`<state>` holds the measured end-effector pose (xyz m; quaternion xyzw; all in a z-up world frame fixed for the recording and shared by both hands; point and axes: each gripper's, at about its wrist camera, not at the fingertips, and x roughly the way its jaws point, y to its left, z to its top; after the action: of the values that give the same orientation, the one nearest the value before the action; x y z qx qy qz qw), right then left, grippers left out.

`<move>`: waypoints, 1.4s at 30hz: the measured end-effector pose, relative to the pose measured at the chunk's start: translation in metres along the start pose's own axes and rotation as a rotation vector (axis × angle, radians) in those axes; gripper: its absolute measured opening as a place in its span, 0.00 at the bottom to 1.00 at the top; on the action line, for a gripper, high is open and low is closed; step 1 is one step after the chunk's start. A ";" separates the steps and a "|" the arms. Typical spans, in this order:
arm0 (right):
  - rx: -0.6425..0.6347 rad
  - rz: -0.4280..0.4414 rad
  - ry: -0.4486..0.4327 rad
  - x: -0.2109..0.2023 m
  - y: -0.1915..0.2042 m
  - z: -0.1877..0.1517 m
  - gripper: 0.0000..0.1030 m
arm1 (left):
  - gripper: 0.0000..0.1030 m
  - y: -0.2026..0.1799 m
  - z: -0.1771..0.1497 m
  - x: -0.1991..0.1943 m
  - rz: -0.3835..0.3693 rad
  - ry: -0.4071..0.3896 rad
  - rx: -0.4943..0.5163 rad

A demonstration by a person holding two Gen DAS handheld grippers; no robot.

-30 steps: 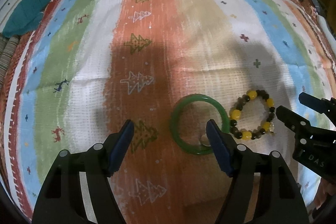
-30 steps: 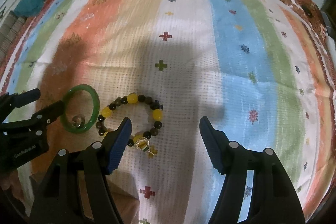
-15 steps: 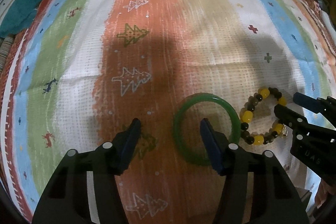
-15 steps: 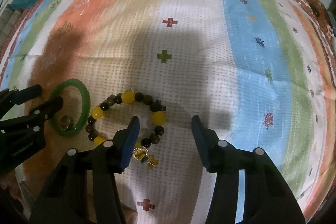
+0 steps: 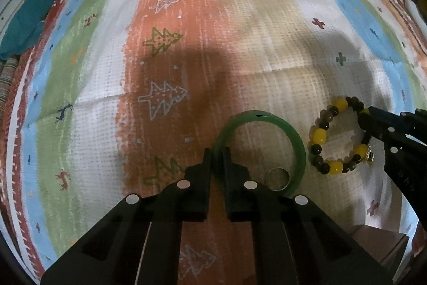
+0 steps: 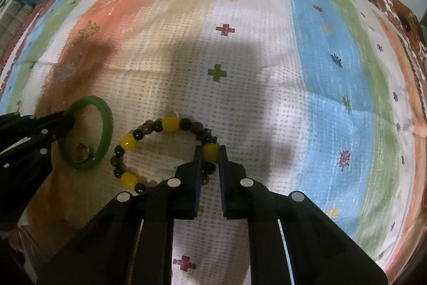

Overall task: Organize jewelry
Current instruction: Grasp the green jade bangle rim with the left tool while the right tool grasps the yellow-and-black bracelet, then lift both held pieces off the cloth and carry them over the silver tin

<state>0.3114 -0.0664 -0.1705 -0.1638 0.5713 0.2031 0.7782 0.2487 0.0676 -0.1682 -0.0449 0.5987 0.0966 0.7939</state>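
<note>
My left claw (image 5: 216,156) pinching green bangle (image 5: 299,143) rim; my right claw (image 6: 209,152) gripping yellow bead of bracelet (image 6: 128,142); jaws just closing; ring (image 5: 279,179) lying inside bangle.

Dim warm light, broad soft shadows mid-frame, strong fisheye bending, dark corners.

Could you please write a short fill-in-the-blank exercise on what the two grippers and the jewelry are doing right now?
1. The left gripper is shut on the ____ bangle.
2. The right gripper pinches a ____ bead of the beaded bracelet.
3. A small metal ring lies ____ the bangle's loop.
4. The jewelry rests on a striped ____.

Missing words: green; yellow; inside; cloth
</note>
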 end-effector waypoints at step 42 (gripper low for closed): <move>0.024 0.076 -0.220 -0.101 0.010 -0.021 0.12 | 0.07 -0.007 -0.012 -0.082 -0.086 -0.140 -0.046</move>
<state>0.2623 -0.0815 -0.0808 -0.1094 0.4908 0.2422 0.8297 0.2168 0.0501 -0.0934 -0.0820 0.5370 0.0792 0.8358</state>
